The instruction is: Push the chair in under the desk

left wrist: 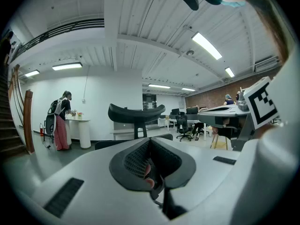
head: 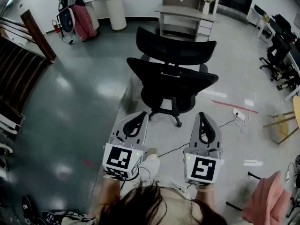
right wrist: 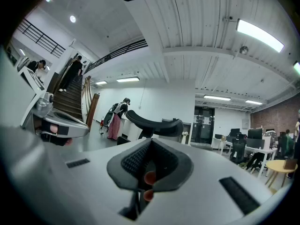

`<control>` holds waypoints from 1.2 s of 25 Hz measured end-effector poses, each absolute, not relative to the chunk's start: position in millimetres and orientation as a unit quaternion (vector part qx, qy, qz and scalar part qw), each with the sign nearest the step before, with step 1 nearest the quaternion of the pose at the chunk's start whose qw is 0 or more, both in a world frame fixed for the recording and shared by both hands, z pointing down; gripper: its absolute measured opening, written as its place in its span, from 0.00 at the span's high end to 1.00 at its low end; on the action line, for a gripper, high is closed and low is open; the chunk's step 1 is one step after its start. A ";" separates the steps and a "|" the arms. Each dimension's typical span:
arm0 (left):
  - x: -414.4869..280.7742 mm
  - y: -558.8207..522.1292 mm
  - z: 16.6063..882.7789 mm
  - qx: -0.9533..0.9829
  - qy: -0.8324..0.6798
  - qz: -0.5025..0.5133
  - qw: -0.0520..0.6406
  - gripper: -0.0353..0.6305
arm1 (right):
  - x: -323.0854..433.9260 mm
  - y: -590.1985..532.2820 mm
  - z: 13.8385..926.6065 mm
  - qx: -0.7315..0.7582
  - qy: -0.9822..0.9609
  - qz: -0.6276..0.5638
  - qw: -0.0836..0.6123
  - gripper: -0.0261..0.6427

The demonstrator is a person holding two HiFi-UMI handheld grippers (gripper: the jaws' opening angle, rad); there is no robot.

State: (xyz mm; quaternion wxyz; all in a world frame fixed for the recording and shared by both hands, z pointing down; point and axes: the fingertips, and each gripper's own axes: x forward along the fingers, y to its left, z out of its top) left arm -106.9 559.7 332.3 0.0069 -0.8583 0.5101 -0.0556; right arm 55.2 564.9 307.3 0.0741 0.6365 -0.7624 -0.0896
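Left tool (head: 139,117), right tool (head: 202,118): both closed, empty, held level behind chair (head: 173,76). Likely ready for push toward table (head: 183,11).

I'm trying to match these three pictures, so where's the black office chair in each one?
Head view: black office chair, upper centre.
Left gripper view: its headrest, centre, above the jaws.
Right gripper view: headrest, centre, above the jaws.
Shared landmark: person in red skirt, left of it.

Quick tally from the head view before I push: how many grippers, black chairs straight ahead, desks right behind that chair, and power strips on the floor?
Grippers: 2 (left gripper, right gripper)
Black chair: 1
Desk: 1
White power strip: 1
Total: 5
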 end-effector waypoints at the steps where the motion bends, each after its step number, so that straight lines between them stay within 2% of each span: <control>1: -107.9 557.2 333.4 -0.858 0.511 -0.057 0.008 0.93 | 54.5 562.8 309.0 0.636 -0.763 -0.085 0.074 0.93; 30: -132.5 438.4 344.0 -0.870 0.479 -0.110 0.035 0.93 | 33.3 461.8 319.6 0.640 -0.755 -0.068 0.126 0.92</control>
